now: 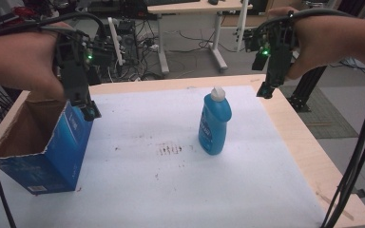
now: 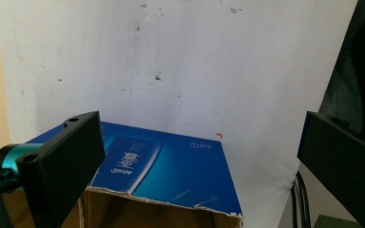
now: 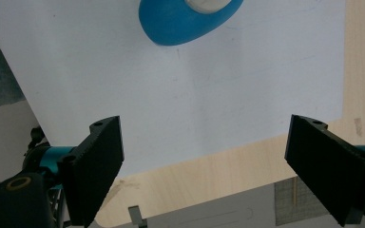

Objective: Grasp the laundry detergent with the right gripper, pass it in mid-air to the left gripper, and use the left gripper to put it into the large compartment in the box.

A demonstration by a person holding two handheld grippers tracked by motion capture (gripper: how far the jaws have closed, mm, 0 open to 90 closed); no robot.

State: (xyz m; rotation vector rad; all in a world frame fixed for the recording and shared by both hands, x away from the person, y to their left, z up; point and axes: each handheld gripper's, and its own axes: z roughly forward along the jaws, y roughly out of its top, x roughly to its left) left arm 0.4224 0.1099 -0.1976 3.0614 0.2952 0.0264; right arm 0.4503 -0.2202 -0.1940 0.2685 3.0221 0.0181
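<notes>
Item: upright blue plastic detergent bottle [image 1: 215, 124], white cap, mat centre. Right gripper [image 1: 265, 90], jaws apart and empty, hovers at its two o'clock; descend squarely over the neck. Left gripper [image 1: 89, 112], likewise spread, above open blue cardboard box [image 1: 64, 145] at nine o'clock.

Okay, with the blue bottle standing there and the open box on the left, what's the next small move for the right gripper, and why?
Probably bring the right gripper down and toward the blue bottle. Its jaws stand open with nothing between them, above the table's far right corner, while the bottle stands upright and untouched on the white mat. The left gripper hangs open at the open box.
</notes>
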